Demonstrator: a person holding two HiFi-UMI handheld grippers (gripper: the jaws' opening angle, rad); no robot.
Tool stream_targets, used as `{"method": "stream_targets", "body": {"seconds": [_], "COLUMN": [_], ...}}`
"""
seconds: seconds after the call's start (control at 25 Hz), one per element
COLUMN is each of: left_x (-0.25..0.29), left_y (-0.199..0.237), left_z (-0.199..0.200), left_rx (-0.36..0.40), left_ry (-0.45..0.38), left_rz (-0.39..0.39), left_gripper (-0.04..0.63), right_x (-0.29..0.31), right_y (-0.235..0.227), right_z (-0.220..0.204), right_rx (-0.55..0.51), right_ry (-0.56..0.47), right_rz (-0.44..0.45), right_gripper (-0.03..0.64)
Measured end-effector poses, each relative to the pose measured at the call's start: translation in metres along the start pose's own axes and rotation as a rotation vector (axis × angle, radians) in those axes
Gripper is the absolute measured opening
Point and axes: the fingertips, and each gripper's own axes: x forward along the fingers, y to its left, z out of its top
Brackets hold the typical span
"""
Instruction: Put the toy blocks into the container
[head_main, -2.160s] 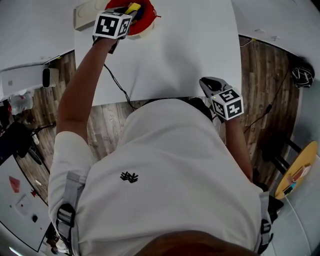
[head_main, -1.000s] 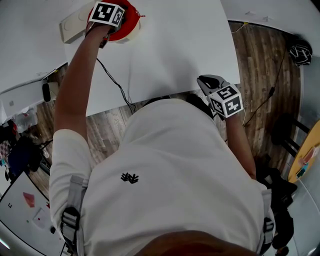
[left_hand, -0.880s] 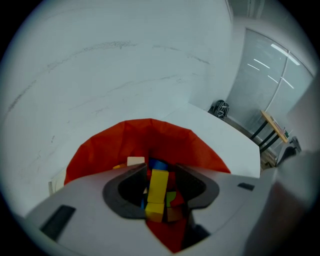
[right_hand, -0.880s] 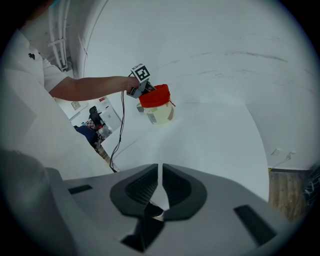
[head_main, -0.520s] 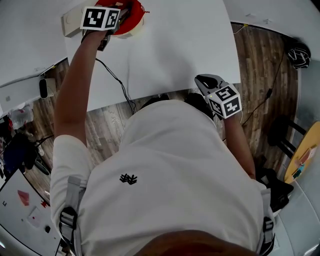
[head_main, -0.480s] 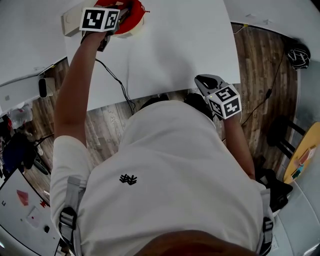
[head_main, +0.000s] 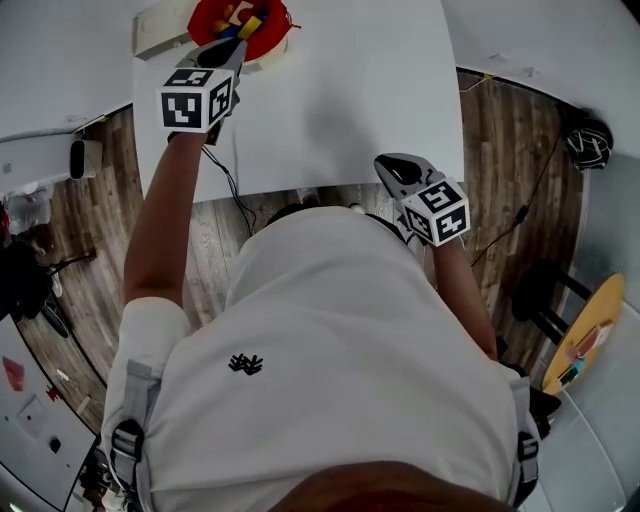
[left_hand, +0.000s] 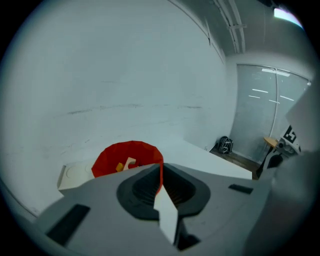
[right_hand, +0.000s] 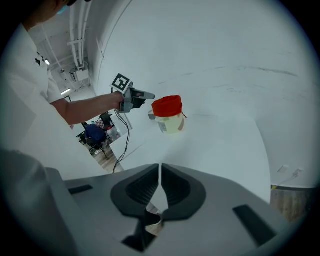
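Blocks (head_main: 241, 17) lie inside the red-lined tub (head_main: 272, 52) at the white table's (head_main: 350, 90) far corner. Left gripper (head_main: 228, 52) beside it is closing, empty; right gripper (head_main: 391, 168) sits pinched together, empty.

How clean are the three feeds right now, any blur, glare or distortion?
Head view: evenly lit, no glare, sharp. Left gripper view: strong fisheye, black corners, red container slightly soft, ceiling light flaring top right. Right gripper view: same dark corners, container small but crisp.

White table (head_main: 350, 90), black cable (head_main: 231, 186) crossing its near edge, wood-plank floor (head_main: 505, 140), yellow round tabletop (head_main: 585, 335).
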Motion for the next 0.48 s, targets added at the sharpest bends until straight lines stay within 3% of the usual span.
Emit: {"method": "stream_targets", "body": {"seconds": [0.2,0.48], "left_x": [-0.031,-0.071], "left_y": [-0.075,-0.199], "left_z": [-0.037,-0.095], "left_rx": [-0.132,-0.250], "left_ry": [-0.025,-0.004], "left_rz": [-0.064,-0.183], "left_gripper": [0.006,0.006], "right_x": [-0.022,-0.056], "right_y": [-0.002,-0.003], "right_z": [-0.002,-0.027], "right_rx": [-0.052,-0.124], "right_ry": [-0.037,-0.051], "right_rz": [0.056,0.130], "right_gripper": [0.017,0.012]}}
